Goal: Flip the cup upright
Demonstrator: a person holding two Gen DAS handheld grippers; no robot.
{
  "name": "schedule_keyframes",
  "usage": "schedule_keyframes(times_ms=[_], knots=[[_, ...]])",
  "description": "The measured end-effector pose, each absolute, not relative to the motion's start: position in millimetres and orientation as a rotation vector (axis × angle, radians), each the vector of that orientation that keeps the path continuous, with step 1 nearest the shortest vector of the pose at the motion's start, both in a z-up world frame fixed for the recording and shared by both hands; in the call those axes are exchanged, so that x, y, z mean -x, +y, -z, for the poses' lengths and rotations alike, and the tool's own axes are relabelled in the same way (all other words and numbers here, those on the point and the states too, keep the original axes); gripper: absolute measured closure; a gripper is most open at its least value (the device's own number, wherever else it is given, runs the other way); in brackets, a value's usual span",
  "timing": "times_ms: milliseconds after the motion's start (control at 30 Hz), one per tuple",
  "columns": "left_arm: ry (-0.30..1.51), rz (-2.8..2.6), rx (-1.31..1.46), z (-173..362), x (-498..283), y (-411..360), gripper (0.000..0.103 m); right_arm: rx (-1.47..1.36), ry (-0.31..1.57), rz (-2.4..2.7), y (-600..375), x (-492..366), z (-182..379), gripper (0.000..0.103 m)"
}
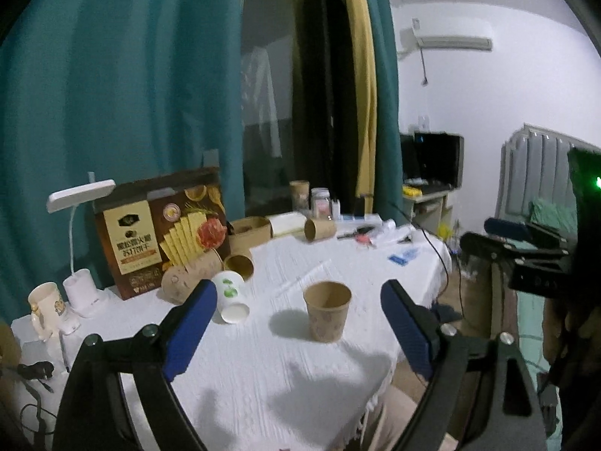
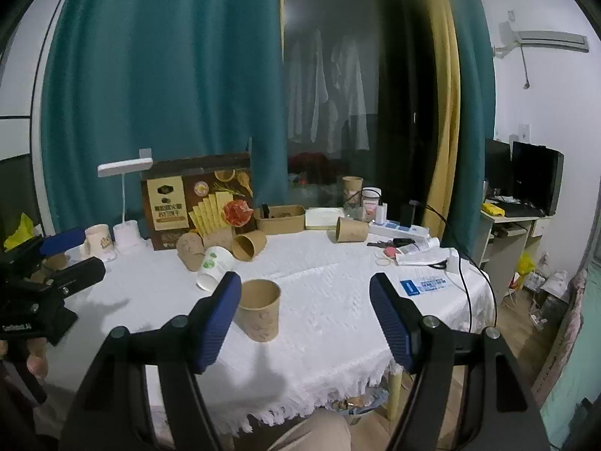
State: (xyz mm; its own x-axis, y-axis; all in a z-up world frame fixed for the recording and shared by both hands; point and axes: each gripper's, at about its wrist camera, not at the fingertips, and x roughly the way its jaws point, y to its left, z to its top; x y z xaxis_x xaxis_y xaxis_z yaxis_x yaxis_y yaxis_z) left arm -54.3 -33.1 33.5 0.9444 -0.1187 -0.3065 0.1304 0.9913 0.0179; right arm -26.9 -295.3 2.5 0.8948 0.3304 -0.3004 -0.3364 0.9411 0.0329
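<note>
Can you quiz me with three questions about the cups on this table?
1. True or false: the brown paper cup nearest the left hand-held gripper stands upright.
2. How does the white paper cup with green leaves sit? A) upright B) on its side C) upside down
3. Fill in: both the left and the right hand-held gripper are ____.

Key: 1 true; 2 B; 3 open.
</note>
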Motion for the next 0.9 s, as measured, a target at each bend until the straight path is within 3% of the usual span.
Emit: schedule_keyframes(times_ms=[133,900], knots=[[0.283,0.109,-0.008,-34.3,60.9,-23.3,0.005,0.025,0.317,-0.352,-287.6,27.7,-2.3,0.03],[0.342,0.081,0.016,-11.3,51.6,-3.7,0.005,0.043,0.388,-0.37,-259.8,4.9,20.9,0.03]])
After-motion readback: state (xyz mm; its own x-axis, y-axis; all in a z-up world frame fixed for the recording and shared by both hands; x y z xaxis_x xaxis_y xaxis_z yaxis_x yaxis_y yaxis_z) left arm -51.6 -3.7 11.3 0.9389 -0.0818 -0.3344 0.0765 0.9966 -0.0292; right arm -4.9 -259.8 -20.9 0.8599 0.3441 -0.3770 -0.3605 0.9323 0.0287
